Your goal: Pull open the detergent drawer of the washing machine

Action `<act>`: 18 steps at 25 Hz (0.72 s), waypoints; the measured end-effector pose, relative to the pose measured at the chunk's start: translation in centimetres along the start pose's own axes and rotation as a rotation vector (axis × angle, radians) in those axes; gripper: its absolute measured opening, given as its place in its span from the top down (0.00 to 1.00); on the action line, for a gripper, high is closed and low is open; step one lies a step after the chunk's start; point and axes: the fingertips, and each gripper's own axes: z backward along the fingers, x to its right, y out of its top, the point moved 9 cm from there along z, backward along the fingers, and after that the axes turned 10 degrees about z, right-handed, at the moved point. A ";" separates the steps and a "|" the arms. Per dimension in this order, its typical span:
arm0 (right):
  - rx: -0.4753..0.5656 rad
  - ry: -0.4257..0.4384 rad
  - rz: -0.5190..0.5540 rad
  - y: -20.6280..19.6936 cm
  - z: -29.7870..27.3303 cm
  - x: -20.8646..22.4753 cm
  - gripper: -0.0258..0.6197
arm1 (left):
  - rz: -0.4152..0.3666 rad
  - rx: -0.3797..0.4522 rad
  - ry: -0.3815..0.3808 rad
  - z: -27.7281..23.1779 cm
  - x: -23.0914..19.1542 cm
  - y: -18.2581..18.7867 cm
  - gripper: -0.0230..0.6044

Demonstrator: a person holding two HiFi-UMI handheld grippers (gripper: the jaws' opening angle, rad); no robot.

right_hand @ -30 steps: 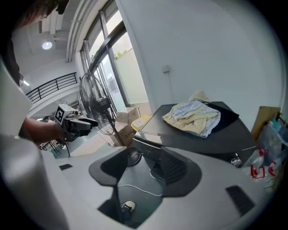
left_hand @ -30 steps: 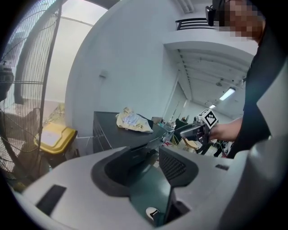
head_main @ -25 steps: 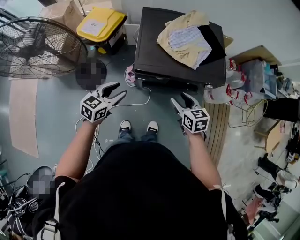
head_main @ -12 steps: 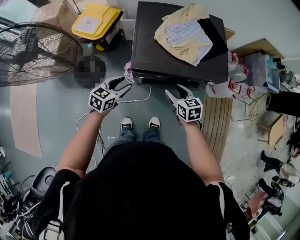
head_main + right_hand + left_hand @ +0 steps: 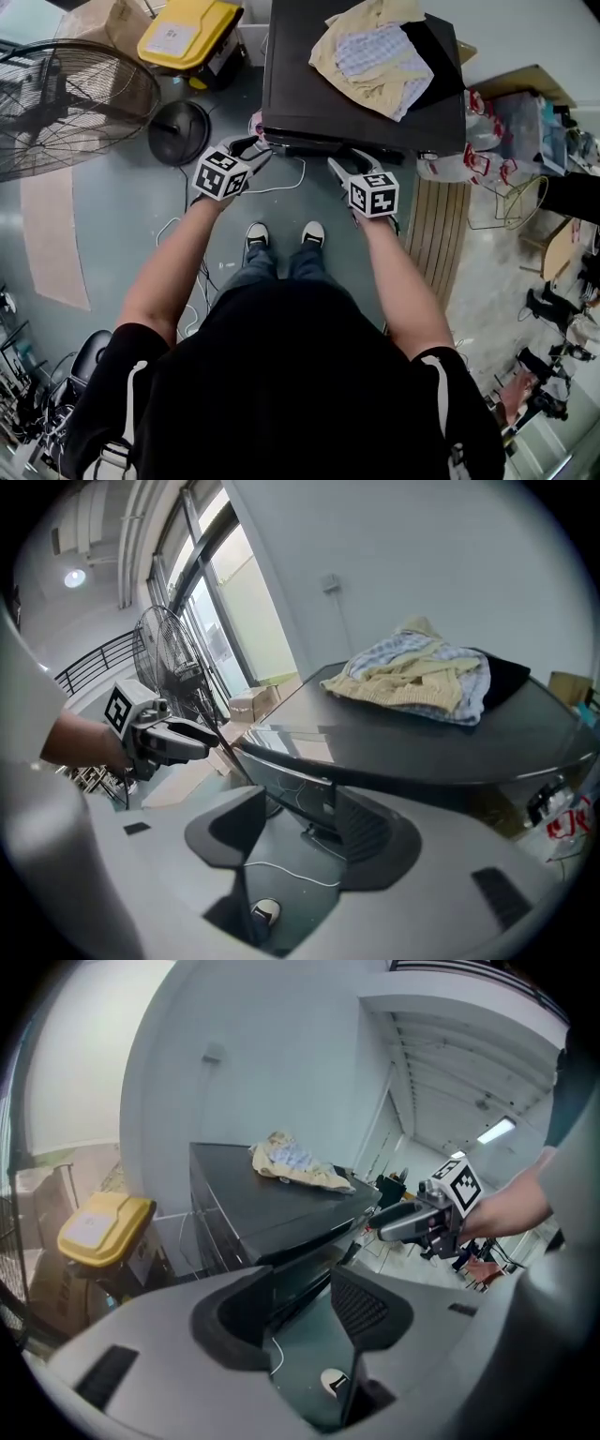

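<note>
The washing machine (image 5: 300, 84) stands right in front of the person, with a heap of clothes (image 5: 375, 56) on its dark lid. From above, the lid's edge hides its front face. In both gripper views that front is too dark to pick out the detergent drawer. The left gripper (image 5: 255, 147) and right gripper (image 5: 349, 162) hang near the front edge, jaws spread, nothing between them.
</note>
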 end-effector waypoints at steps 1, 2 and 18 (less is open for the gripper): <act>-0.008 -0.003 -0.002 -0.2 -0.4 0.1 0.60 | 0.000 -0.007 0.000 -0.4 -0.2 0.0 0.65; -0.014 -0.006 -0.005 -0.4 -0.8 0.1 0.60 | -0.004 -0.015 0.001 -0.8 -0.3 0.0 0.65; -0.024 -0.026 -0.020 -0.6 -3.6 0.7 0.63 | 0.046 -0.038 0.018 -3.9 -2.0 -0.8 0.68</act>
